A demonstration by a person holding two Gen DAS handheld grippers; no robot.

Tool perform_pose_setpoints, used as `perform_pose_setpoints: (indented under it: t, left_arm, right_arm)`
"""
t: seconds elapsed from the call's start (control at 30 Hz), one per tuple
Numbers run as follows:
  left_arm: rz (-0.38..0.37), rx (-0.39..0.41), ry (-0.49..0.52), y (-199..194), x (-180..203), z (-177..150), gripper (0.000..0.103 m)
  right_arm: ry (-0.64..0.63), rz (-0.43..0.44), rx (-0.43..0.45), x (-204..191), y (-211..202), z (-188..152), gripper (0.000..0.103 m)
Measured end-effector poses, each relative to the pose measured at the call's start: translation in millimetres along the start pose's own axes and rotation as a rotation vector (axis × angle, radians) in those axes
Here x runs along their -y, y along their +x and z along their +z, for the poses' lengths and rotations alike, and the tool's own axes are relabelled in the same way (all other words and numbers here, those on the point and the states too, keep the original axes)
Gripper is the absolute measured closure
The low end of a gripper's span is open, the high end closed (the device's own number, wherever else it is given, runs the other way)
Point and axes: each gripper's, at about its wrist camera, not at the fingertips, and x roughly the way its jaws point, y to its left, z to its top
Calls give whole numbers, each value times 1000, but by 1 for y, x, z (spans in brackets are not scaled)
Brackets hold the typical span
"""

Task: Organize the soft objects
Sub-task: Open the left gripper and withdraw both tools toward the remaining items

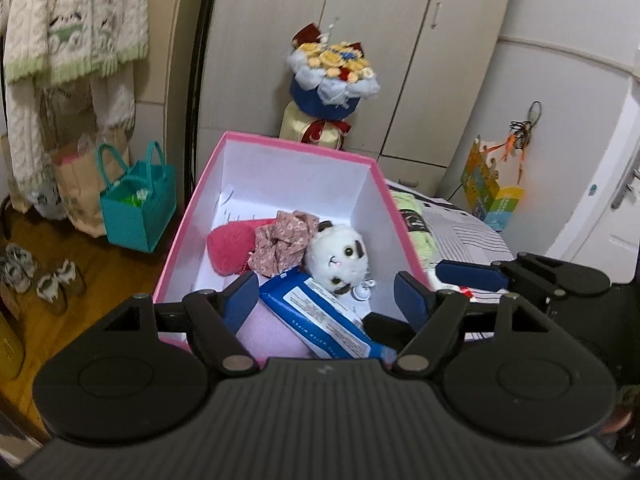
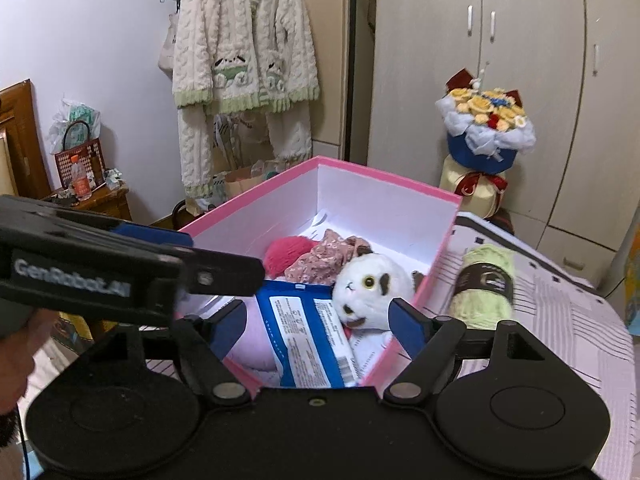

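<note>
Tongs [image 1: 326, 296] apart, empty; blue pack [image 1: 324, 316] long axis diagonal in box [image 1: 280, 148].

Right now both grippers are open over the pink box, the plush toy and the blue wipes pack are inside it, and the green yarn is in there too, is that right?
Not quite. The green yarn lies outside the pink box, on the striped bedding beside it, as the right wrist view shows. The rest holds: the left gripper and right gripper are open, and the plush toy and blue wipes pack are inside.
</note>
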Motion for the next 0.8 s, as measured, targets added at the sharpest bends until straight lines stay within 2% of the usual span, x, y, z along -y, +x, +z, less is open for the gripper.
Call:
perform_pose_setpoints:
  t: [0.2,0.43,0.6,0.8]
  left_arm:
    - [-26,57,68,-34,22,-3,29]
    - [-68,104,135,-64,49,-11,28]
    - [-94,112,171,-71,69,-18,28]
    - [-122,99,200,-61,99,-26,26]
  right_arm:
    - [12,1,59,12,-42,-7,21]
    - [66,-16,131,45,-94,-27,21]
    - [137,-86,164,79,-120,-49,21]
    - [223,-127,166,113,-129,-77,20]
